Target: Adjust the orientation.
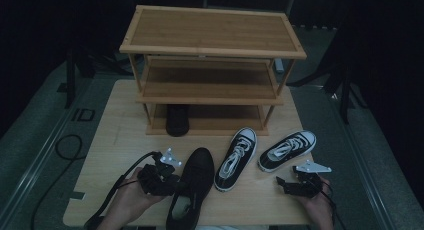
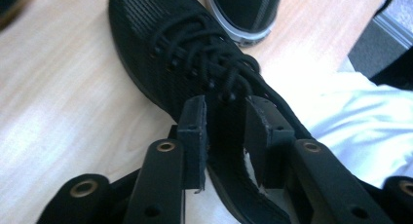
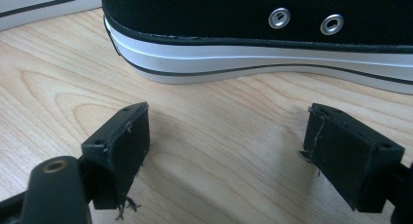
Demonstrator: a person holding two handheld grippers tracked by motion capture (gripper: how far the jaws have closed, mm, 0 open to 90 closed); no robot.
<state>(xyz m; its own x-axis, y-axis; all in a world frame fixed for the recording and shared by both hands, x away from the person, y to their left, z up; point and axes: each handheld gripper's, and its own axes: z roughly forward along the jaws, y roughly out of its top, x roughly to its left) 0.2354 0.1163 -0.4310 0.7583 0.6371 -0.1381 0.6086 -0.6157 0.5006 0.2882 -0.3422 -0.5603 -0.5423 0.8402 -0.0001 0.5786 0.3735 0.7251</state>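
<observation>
Table of light wood is seen from above, with a three-tier bamboo shoe rack set at its far edge. One black shoe is stowed on the bottom tier, toward the rack's left end.

Left gripper is held by the left hand near the near edge, left of centre. Its jaws are closed to a narrow gap on the collar of a black lace-up shoe; in the left gripper view one jaw is seen outside the collar wall and the other inside the opening, with the shoe pinched between them. The shoe's sole is on the table, its heel at the near edge and its toe pointed toward the rack.

Two black-and-white canvas sneakers are placed right of the black shoe: the middle sneaker just beside it, the right sneaker near the right edge. Both toes are pointed away, angled toward the far right corner.

Right gripper is held by the right hand at the near right corner, jaws spread wide with nothing between them. In the right gripper view the jaws are low over bare table, near a sneaker's white sole band but apart from it.
</observation>
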